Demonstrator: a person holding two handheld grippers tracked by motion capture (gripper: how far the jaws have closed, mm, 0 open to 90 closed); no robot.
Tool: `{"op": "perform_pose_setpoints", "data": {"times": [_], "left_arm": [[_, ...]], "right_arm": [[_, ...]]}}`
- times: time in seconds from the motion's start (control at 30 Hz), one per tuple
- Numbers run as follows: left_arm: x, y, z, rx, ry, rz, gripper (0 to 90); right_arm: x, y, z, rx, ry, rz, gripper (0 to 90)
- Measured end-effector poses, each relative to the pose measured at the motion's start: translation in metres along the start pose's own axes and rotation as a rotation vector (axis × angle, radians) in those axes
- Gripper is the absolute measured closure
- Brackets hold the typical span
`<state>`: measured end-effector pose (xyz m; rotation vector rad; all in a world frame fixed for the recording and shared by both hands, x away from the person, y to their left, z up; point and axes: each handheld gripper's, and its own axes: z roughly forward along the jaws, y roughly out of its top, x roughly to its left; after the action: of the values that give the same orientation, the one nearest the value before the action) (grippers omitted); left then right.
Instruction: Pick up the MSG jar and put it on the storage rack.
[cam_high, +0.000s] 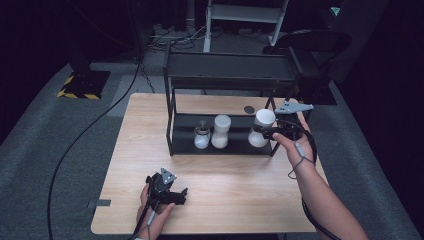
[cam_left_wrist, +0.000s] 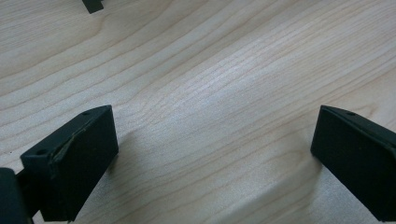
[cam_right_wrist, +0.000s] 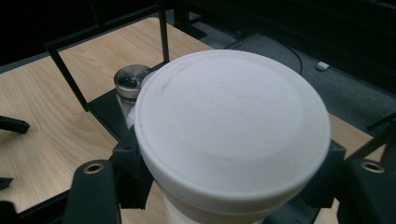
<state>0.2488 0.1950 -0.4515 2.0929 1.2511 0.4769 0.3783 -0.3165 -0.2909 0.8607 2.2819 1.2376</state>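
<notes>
The white container (cam_high: 261, 128) stood at the right end of the lower shelf (cam_high: 235, 146) of the black rack (cam_high: 227, 75), upright, its broad round lid (cam_right_wrist: 232, 121) uppermost and its body narrowing toward a waist below. In the right gripper view that lid sat close under the camera, with faint raised lettering on it that was too soft to read. The right claw (cam_high: 270, 132) was clamped on the container at that narrow waist, one jaw on each side of it (the black pads pressed in just below the lid's rim), and the person's right hand (cam_high: 294, 142) held the gripper from the rack's open right end.

Further left on the same shelf stood a second white container (cam_high: 220, 132) of the same waisted shape, and just beside it a small glass jar (cam_high: 202, 136) with a metal cap and white contents. The two were close together; the held container stood apart from them.

The rack rested toward the far side of the wooden surface (cam_high: 215, 200). Near the front left of it, well apart from the rack, the person's left hand (cam_high: 156, 210) held the left claw (cam_high: 181, 196) low over the bare wood, its jaws spread wide with nothing between them. A black cable (cam_high: 75, 145) trailed across the grey floor to the left.
</notes>
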Motion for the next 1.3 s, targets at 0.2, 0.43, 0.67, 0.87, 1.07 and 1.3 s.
{"op": "perform_pose_setpoints", "data": {"times": [0.2,0.43,0.67,0.87,1.07,1.3], "left_arm": [[0.0,0.0,0.0,0.0,0.0,0.001,0.6],[0.0,0.0,0.0,0.0,0.0,0.0,0.6],[0.0,0.0,0.0,0.0,0.0,0.0,0.6],[0.0,0.0,0.0,0.0,0.0,0.0,0.6],[0.0,0.0,0.0,0.0,0.0,0.0,0.6],[0.0,0.0,0.0,0.0,0.0,0.0,0.6]], "right_arm": [[-0.001,0.0,0.015,0.007,0.015,-0.004,33.5],[-0.002,0.0,0.034,0.021,0.023,0.004,33.5],[-0.007,-0.006,0.052,0.035,0.038,0.013,33.4],[-0.009,-0.011,0.066,0.053,0.04,0.027,33.5],[-0.013,-0.015,0.078,0.069,0.044,0.032,33.4],[-0.018,-0.022,0.09,0.083,0.046,0.053,33.4]]}}
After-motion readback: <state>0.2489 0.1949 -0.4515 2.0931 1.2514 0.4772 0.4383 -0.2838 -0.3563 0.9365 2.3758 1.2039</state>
